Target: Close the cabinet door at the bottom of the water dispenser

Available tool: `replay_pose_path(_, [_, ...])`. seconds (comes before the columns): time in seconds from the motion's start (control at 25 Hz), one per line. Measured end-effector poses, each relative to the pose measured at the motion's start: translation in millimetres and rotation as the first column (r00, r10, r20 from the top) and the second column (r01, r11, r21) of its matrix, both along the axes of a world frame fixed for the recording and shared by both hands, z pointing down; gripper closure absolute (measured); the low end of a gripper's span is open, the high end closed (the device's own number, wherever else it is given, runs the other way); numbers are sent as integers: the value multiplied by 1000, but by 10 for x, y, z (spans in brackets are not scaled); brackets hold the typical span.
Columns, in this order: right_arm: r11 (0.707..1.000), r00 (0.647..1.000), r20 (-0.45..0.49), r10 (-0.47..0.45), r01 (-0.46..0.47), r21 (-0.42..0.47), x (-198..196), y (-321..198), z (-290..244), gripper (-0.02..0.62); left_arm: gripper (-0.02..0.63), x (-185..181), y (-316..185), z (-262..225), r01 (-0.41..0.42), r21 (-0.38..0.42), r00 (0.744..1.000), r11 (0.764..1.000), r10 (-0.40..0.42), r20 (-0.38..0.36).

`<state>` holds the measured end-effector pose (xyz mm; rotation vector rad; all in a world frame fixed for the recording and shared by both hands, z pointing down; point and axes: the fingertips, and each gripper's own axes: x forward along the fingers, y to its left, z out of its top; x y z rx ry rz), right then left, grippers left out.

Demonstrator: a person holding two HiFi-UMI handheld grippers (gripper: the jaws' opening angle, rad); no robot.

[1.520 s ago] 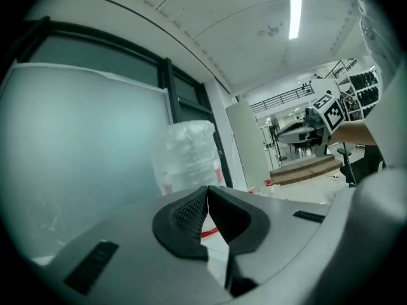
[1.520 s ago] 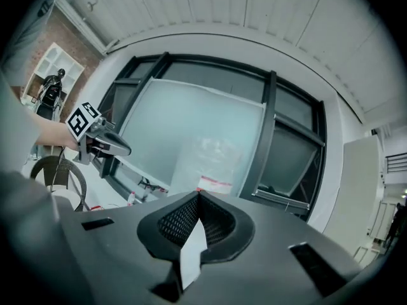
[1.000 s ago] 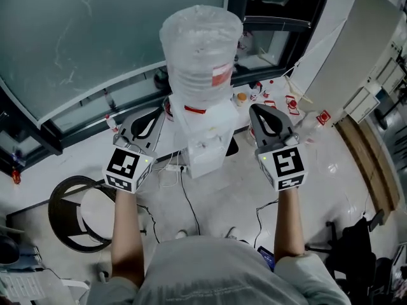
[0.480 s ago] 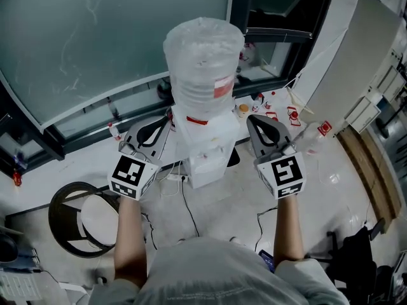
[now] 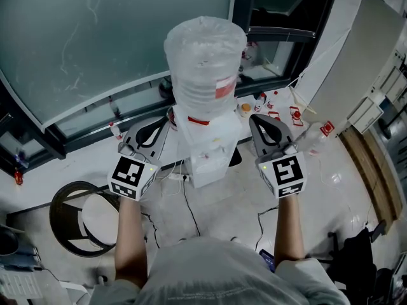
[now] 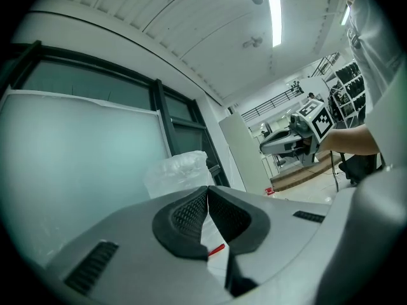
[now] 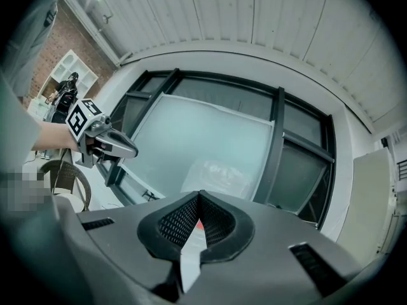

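Observation:
From above, the white water dispenser (image 5: 207,152) stands on the floor with a clear bottle (image 5: 205,56) on top. Its bottom cabinet door is hidden under its top in every view. My left gripper (image 5: 165,118) is held level just left of the dispenser, with its jaws shut and empty. My right gripper (image 5: 254,118) is level just right of it, also shut on nothing. The left gripper view has its pads (image 6: 191,211) meeting, with the bottle (image 6: 175,173) and the right gripper (image 6: 296,138) beyond. In the right gripper view, the bottle (image 7: 219,173) shows above its closed tips (image 7: 199,196).
A glass wall with dark frames (image 5: 95,37) rises behind the dispenser. A round dark chair (image 5: 79,215) stands at the left. Cables (image 5: 184,196) trail over the floor in front. Small bottles and packets (image 5: 273,103) lie behind on the right, near a white panel (image 5: 356,62).
The head view has shifted slightly. Both grippers stay beside the dispenser, shut as before.

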<state>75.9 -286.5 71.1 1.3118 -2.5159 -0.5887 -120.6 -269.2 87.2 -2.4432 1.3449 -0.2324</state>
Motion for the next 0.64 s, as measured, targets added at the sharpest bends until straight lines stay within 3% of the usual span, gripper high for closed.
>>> replay_pose_path(0.64, [1000,1000,18,-9,9,-14,105,-40,84,569,584,33,17,142,22,-32,1000,999,-22,9])
